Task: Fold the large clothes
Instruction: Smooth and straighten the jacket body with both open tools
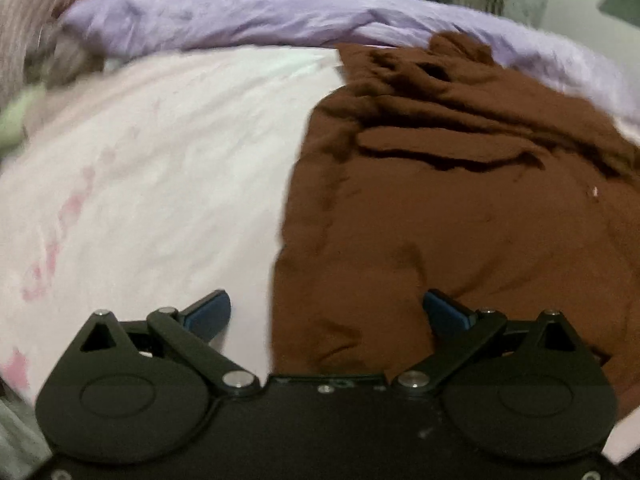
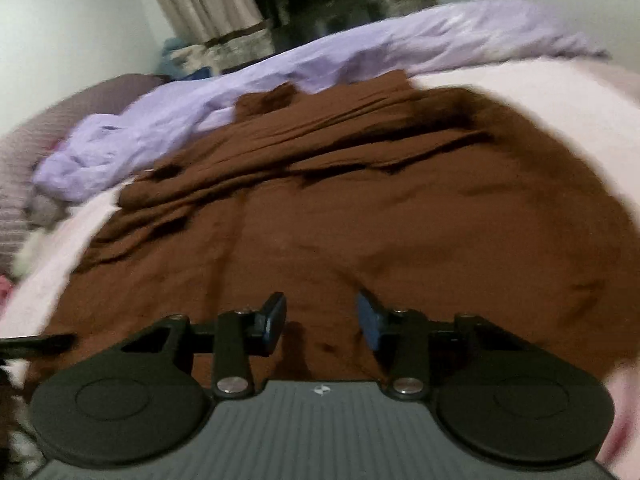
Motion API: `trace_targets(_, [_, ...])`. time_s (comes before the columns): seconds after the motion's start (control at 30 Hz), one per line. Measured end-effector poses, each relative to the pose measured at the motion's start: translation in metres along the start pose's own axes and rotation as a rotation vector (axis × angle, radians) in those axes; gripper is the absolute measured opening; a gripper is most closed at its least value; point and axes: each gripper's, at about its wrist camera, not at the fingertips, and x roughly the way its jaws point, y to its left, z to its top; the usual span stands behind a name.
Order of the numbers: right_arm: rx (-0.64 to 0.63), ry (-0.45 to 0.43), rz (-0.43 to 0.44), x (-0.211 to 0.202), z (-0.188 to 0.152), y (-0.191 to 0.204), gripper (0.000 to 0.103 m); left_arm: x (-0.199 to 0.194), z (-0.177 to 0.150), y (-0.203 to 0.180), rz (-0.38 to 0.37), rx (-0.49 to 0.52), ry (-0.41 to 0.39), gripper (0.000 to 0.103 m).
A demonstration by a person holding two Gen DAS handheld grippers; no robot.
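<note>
A large brown garment (image 1: pixel 460 200) lies spread on a pale pink bed sheet (image 1: pixel 160 184), wrinkled and bunched at its far end. My left gripper (image 1: pixel 326 312) is wide open and empty, above the garment's left edge, one finger over the sheet and one over the cloth. In the right wrist view the brown garment (image 2: pixel 340 208) fills the middle. My right gripper (image 2: pixel 322 318) is open and empty, just above the garment's near part.
A crumpled lilac blanket (image 1: pixel 248 16) lies along the far side of the bed; it also shows in the right wrist view (image 2: pixel 360 52). A ribbed mauve pillow (image 2: pixel 24 152) sits at the left. Curtains (image 2: pixel 208 4) hang behind the bed.
</note>
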Motion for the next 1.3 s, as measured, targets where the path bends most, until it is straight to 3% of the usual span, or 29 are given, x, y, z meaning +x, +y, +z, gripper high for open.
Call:
trace_targets(0.07, [-0.033, -0.020, -0.145, -0.007, -0.003, -0.010, 0.055, -0.003, -0.002, 0.006, 0.029, 0.014, -0.002, 0.103])
trace_targets(0.13, [-0.045, -0.033, -0.233, -0.013, -0.003, -0.024, 0.055, -0.007, -0.002, 0.009, 0.034, 0.012, -0.002, 0.103])
trace_targets(0.27, [0.035, -0.062, -0.347, -0.027, 0.002, -0.047, 0.053, -0.017, 0.003, 0.006, 0.052, -0.017, 0.000, 0.103])
trace_targets(0.37, [0.039, -0.093, -0.367, -0.033, 0.002, -0.026, 0.061, -0.029, 0.004, -0.022, -0.010, 0.016, -0.028, 0.103])
trace_targets(0.43, [-0.010, -0.106, -0.307, -0.034, -0.002, 0.004, 0.064, -0.036, 0.001, -0.049, -0.031, 0.074, -0.042, 0.103])
trace_targets(0.53, [-0.062, -0.098, -0.139, -0.033, -0.015, 0.050, 0.066, -0.036, -0.009, -0.084, -0.050, 0.152, -0.039, 0.103])
trace_targets(0.63, [-0.144, -0.060, -0.066, -0.025, -0.031, 0.088, 0.066, -0.030, -0.017, -0.106, -0.055, 0.211, -0.026, 0.103])
trace_targets(0.83, [-0.241, -0.010, -0.118, 0.001, -0.046, 0.108, 0.069, -0.023, -0.024, -0.108, -0.060, 0.178, -0.009, 0.103])
trace_targets(1.13, [-0.139, -0.084, -0.006, -0.011, -0.042, 0.122, 0.069, -0.038, -0.019, -0.092, -0.037, 0.144, -0.042, 0.103])
trace_targets(1.2, [-0.140, -0.072, 0.021, -0.004, -0.045, 0.130, 0.069, -0.029, -0.021, -0.083, -0.023, 0.147, -0.011, 0.103])
trace_targets(1.27, [-0.176, -0.030, 0.009, 0.008, -0.051, 0.136, 0.067, -0.026, -0.025, -0.078, -0.027, 0.164, -0.025, 0.103])
trace_targets(1.3, [-0.225, -0.019, -0.044, 0.014, -0.055, 0.139, 0.055, -0.028, -0.026, -0.076, -0.025, 0.170, -0.029, 0.103])
